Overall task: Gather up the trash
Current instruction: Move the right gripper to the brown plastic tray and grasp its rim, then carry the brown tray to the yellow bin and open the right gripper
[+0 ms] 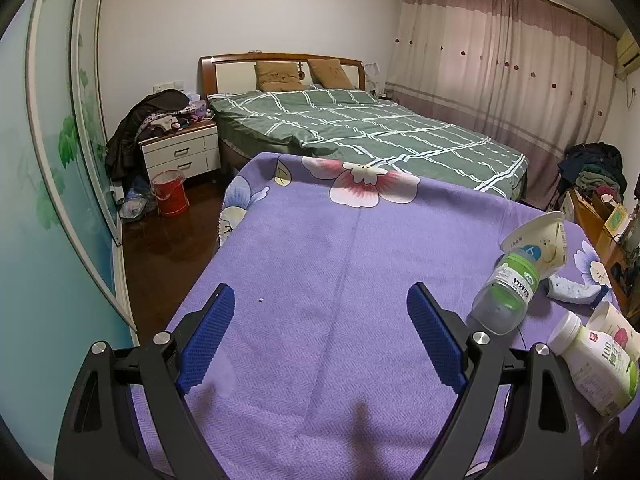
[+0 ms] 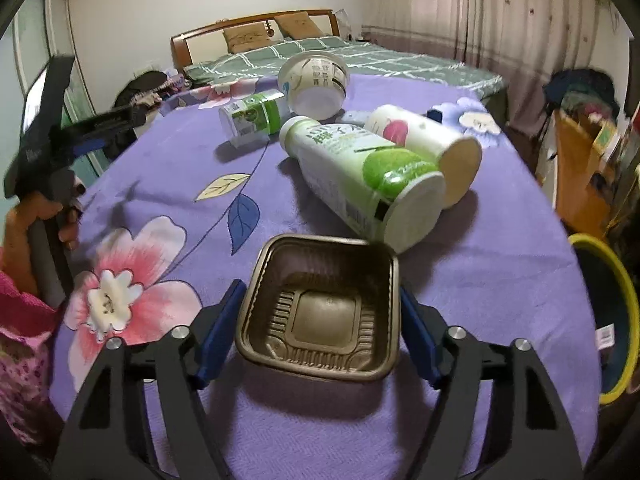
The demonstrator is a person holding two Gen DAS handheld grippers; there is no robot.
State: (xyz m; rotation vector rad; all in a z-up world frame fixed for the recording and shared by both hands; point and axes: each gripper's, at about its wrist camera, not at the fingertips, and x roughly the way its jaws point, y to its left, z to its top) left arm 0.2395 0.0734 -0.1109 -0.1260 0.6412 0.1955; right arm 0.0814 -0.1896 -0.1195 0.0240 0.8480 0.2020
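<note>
A brown plastic tray (image 2: 320, 308) lies on the purple flowered cloth (image 2: 160, 160) between the fingers of my right gripper (image 2: 320, 304). The jaws are wide and stand at its two sides; I cannot tell whether the pads touch it. Behind it lie a white-and-green bottle (image 2: 360, 176), a white cup with a red apple (image 2: 424, 140), a green-label clear bottle (image 2: 252, 116) and a paper bowl (image 2: 316, 80). My left gripper (image 1: 320, 312) is open and empty over bare cloth; the same trash lies to its right: the clear bottle (image 1: 508, 288), the bowl (image 1: 540, 236) and the white bottle (image 1: 596, 364).
A yellow-rimmed bin (image 2: 612, 328) stands right of the table. A crumpled blue-white wrapper (image 1: 572, 290) lies near the bottles. Behind the table are a green-quilted bed (image 1: 360, 128), a nightstand (image 1: 180, 148) and a red bucket (image 1: 170, 192). My left gripper shows in the right wrist view (image 2: 80, 136).
</note>
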